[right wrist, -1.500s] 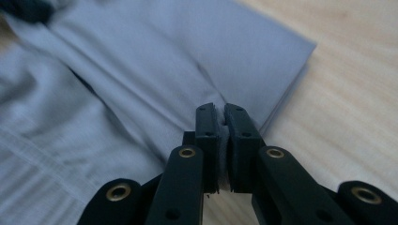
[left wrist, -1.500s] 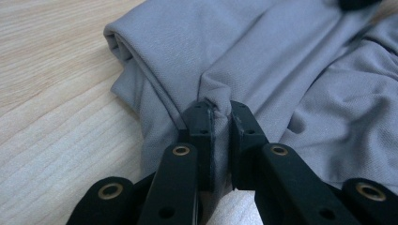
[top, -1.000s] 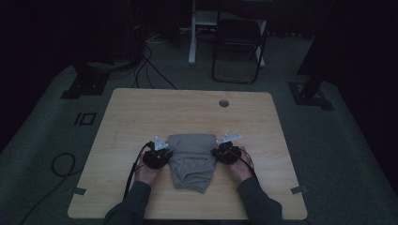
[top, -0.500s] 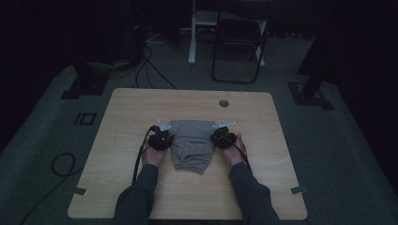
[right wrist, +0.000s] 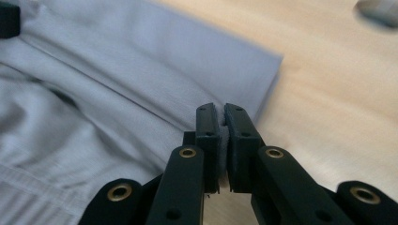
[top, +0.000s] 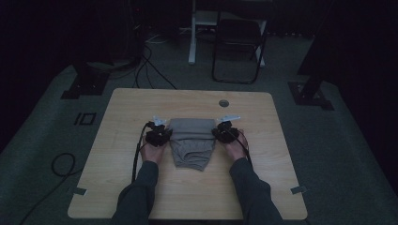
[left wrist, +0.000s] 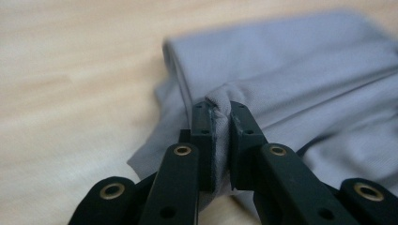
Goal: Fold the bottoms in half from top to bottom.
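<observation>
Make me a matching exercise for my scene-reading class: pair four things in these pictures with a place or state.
Things:
1. left gripper
2. right gripper
3. grey garment
4. folding chair

Places or states:
A. on the floor beyond the table
B. shut on the garment's left edge
C. lying folded on the table
D. shut on the garment's right edge

Pairs: 1-B, 2-D, 3-C, 4-A

Garment point(top: 191, 143) lies mid-bench point(top: 141, 187), well in front of the bench's hole point(top: 224, 103). Left tongs point(top: 162, 132) touch the garment's left edge, right tongs point(top: 221, 131) its right edge. Chair point(top: 238, 44) stands behind the bench.
</observation>
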A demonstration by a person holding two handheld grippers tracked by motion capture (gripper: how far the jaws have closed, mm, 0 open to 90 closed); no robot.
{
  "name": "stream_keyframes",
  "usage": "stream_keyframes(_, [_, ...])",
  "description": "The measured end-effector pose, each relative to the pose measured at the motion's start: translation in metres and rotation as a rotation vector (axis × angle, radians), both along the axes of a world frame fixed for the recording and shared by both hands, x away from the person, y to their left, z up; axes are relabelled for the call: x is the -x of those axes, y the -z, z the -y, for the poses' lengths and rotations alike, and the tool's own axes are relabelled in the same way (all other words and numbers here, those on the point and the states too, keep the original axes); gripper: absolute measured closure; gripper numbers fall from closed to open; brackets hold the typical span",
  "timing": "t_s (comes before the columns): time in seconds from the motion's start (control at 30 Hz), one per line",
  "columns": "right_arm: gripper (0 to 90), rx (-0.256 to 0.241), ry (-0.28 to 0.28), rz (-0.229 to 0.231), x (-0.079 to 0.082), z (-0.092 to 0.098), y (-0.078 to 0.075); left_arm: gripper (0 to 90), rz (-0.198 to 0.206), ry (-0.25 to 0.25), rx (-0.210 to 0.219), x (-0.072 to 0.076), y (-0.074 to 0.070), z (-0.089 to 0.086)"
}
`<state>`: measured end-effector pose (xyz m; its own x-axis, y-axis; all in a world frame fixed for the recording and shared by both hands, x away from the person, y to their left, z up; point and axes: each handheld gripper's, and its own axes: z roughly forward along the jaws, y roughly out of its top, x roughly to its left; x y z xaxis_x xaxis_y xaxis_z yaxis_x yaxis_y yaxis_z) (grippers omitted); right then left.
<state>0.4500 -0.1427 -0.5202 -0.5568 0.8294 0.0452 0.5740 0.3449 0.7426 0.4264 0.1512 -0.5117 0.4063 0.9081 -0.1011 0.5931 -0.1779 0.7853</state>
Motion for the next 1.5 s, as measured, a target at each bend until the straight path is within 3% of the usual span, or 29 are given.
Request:
stream_keyframes(0.13, [86.1,-0.042,0.008,0.076,0.002,0.009,-0.024,82.8,0.067,0.028,0.061,0.004,-0.029,-0.008])
stream_keyframes(0.27, [86.2,-0.065,-0.006,0.146,0.012,0.014,-0.047,82.8,0.115,0.061,0.055,0.016,-0.046,-0.009])
stream_keyframes(0.4, [86.2,-0.053,-0.044,0.188,0.026,0.017,-0.058,82.8,0.134,0.087,0.078,0.031,-0.053,-0.012])
stream_keyframes(0.6, [86.1,-0.039,-0.098,0.215,0.057,0.022,-0.056,82.6,0.143,0.133,0.088,0.058,-0.052,-0.016])
stream_keyframes(0.77, [86.0,-0.044,-0.135,0.215,0.081,0.025,-0.049,82.4,0.131,0.163,0.119,0.082,-0.048,-0.017])
stream_keyframes(0.87, [85.7,-0.049,-0.153,0.217,0.090,0.027,-0.048,78.9,0.127,0.202,0.134,0.092,-0.044,-0.017])
stream_keyframes(0.9, [84.8,-0.063,-0.169,0.211,0.094,0.029,-0.048,78.9,0.125,0.241,0.143,0.100,-0.042,-0.017])
stream_keyframes(0.93, [77.2,-0.104,-0.234,0.174,0.097,0.034,-0.046,70.2,0.132,0.248,0.139,0.103,-0.041,-0.018])
stream_keyframes(0.97, [72.6,-0.120,-0.253,0.169,0.098,0.037,-0.045,67.3,0.145,0.248,0.132,0.105,-0.041,-0.019])
stream_keyframes(1.0, [66.2,-0.137,-0.258,0.169,0.099,0.040,-0.044,64.3,0.150,0.240,0.124,0.106,-0.040,-0.021])
stream_keyframes(1.07, [64.2,-0.159,-0.252,0.167,0.098,0.042,-0.043,62.1,0.146,0.232,0.124,0.104,-0.040,-0.022])
stream_keyframes(1.1, [64.2,-0.176,-0.241,0.159,0.097,0.045,-0.042,62.1,0.125,0.214,0.120,0.100,-0.036,-0.022])
stream_keyframes(1.13, [63.4,-0.166,-0.211,0.140,0.093,0.045,-0.038,61.0,0.118,0.209,0.096,0.098,-0.033,-0.020])
stream_keyframes(1.23, [60.9,-0.112,-0.200,0.116,0.090,0.035,-0.028,59.9,0.080,0.217,0.063,0.095,-0.020,-0.010])
stream_keyframes(1.37, [59.2,-0.064,-0.220,0.072,0.091,0.018,-0.009,58.2,0.029,0.251,0.042,0.096,0.000,0.003])
stream_keyframes(1.5, [56.6,-0.001,-0.244,0.050,0.096,0.004,0.008,56.8,0.002,0.272,-0.005,0.100,0.015,0.011])
